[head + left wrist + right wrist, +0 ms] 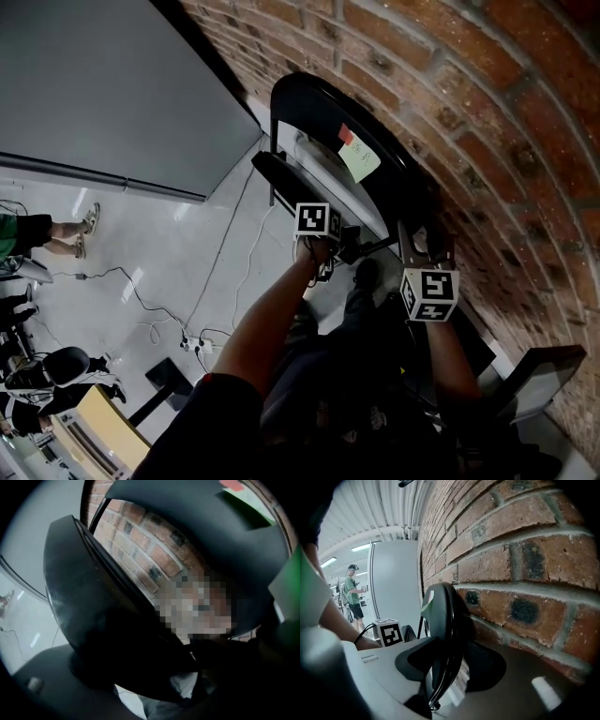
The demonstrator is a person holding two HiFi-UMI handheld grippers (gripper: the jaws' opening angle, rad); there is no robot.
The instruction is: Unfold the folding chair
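A black folding chair leans on the brick wall, its curved backrest point(314, 103) carrying a green and red sticker point(358, 155). Its seat point(286, 178) stands swung a little away from the back. My left gripper point(323, 262) is at the seat's lower edge. In the left gripper view the glossy seat point(84, 597) fills the space between the dark jaws, which look shut on it. My right gripper point(419, 258) is on the chair's wall-side frame. In the right gripper view its pads point(417, 660) clamp the edge-on chair back point(440, 620).
The brick wall point(487, 112) runs close along the right. A grey panel point(103, 84) stands at the upper left. Cables and a power strip point(197, 344) lie on the pale floor. A person's legs point(56, 234) stand at the far left. Another dark folded frame point(544, 375) leans at the lower right.
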